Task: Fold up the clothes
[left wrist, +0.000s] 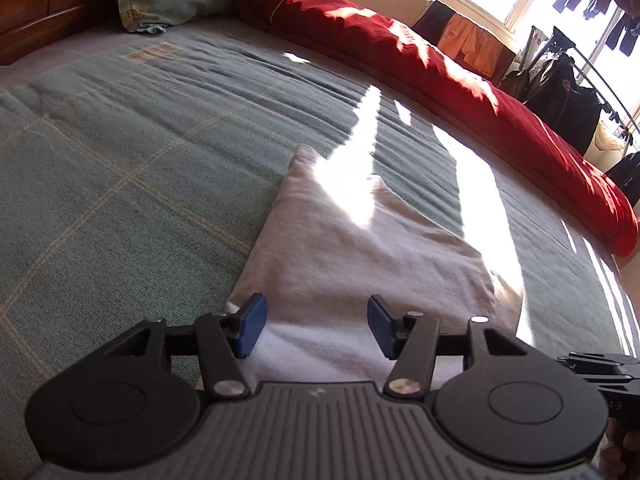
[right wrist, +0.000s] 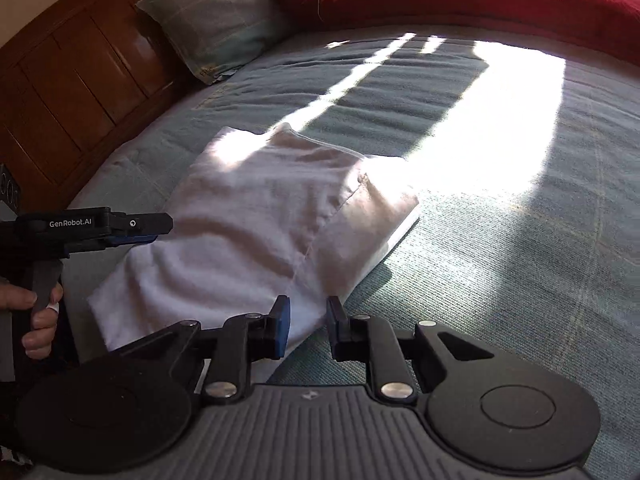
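White garment (right wrist: 256, 232) lies folded into a compact rectangle on the bed (right wrist: 500, 260), near edge under both grippers. Left gripper (left wrist: 314, 330) fingers wide, empty; right gripper (right wrist: 308, 330) fingers narrow, not visibly pinching cloth. Fold looks nearly done; next likely a final half-fold, needing both near corners pinched.

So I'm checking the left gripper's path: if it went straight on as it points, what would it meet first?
Most likely the folded white garment, lying right ahead of the open left gripper; depth is unclear.

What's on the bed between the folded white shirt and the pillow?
Nothing: only bare green blanket runs from the folded white shirt to the pillow, clearest in the right wrist view.
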### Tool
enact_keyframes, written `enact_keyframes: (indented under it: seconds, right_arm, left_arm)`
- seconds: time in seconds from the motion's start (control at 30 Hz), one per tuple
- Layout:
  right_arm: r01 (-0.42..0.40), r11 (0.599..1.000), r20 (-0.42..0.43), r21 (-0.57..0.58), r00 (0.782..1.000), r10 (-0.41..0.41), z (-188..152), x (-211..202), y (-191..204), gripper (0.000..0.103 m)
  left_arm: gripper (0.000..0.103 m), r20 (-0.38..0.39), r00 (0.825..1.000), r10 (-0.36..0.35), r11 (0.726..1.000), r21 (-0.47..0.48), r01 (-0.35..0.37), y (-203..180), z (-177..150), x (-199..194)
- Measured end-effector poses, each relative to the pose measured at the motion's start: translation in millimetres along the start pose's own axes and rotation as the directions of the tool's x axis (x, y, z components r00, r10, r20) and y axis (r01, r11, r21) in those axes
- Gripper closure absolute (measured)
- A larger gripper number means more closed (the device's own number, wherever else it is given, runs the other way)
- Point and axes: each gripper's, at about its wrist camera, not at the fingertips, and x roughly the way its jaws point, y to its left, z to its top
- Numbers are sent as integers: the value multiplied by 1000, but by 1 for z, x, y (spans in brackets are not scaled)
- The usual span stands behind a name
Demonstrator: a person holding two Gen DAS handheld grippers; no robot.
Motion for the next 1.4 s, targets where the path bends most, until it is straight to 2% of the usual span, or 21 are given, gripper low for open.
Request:
enact_keyframes:
  seconds: [0.07,0.17,0.23,0.37,0.47,0.6,0.7,0.83,0.93,1.03,1.13,1.23,1.4]
  right_arm:
    - [-20,999,19,-42,1000,21,1,-11,8,81]
    - [-115,979,1,-166,993,117,-1,-24,35,81]
    - [-126,967,-48,-222,992,118,-10,-21,48,81]
    - [-119,961,-123,-251,988,90,-37,-12,48,81]
    - [-138,961,-114,-242,987,113,-35,-24,47,81]
    - [-87,969,-23,-231,996,84,-7,-40,34,80]
    - [-3,981,30,-192,999,9,21,-30,12,80]
    - [55,985,14,-165,998,-53,40,3,-12,80]
    - [101,981,-11,-168,994,-104,46,30,-24,80]
    - [101,981,-16,-163,994,-105,46,38,-30,79]
    - [96,985,-10,-146,995,-99,49,31,-32,77]
    - [73,987,7,-143,997,-73,52,21,-31,77]
    - [43,990,15,-136,999,-41,54,15,-24,77]
  left_arm:
    - [47,16,1000,8,999,41,-8,-11,-1,-9]
    - [42,31,999,-43,995,87,41,-29,-7,-25]
    - [41,30,998,-63,993,102,60,-36,-14,-31]
    - [41,-13,999,-42,993,109,43,-40,-30,-27]
    - [41,-27,999,-47,989,140,50,-47,-42,-30]
    - [41,-18,994,-108,971,214,109,-70,-54,-47]
    - [38,-34,982,-184,945,267,187,-92,-66,-57]
    - [37,-99,956,-275,907,302,292,-116,-88,-55]
    - [37,-163,947,-278,894,318,317,-124,-102,-43]
    - [37,-234,939,-251,902,295,315,-122,-113,-29]
    - [37,-225,939,-260,892,316,322,-120,-113,-39]
    - [36,-146,960,-238,908,317,273,-108,-99,-57]
    - [34,-23,996,-91,962,258,94,-69,-74,-60]
